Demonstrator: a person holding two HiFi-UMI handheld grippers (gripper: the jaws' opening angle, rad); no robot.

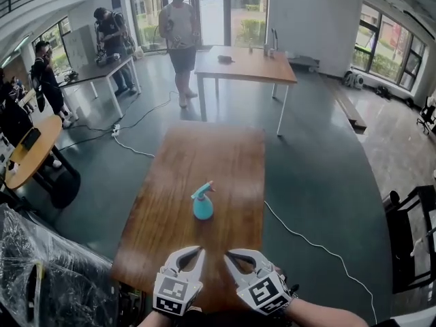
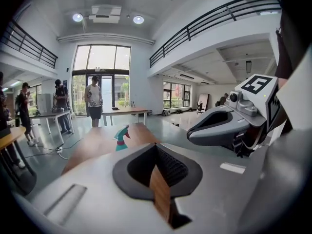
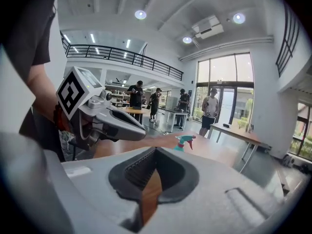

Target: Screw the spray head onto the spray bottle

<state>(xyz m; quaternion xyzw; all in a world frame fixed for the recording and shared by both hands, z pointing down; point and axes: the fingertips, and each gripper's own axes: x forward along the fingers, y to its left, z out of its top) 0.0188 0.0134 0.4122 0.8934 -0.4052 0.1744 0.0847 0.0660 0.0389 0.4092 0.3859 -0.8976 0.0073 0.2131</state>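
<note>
**Spray head seated on the bottle; both grippers shut and empty**

Nearer than the spray bottle and to its left, the left gripper is held over the near edge of the wooden table. Its jaws are pressed together with nothing between them.

The bottle is stood upright near the middle of the table, well apart from both tools. The spray head is already sat on its neck.

Nearer than the bottle and to its right, the right gripper is likewise closed tight and empty, just beside its partner.

The screwing step is judged to be finished, though the tightness of the thread cannot be checked from these views. Should more turning be needed, the bottle would have to be reached again with the jaws reopened. The body would be steadied by one tool and the head twisted by the other.
</note>
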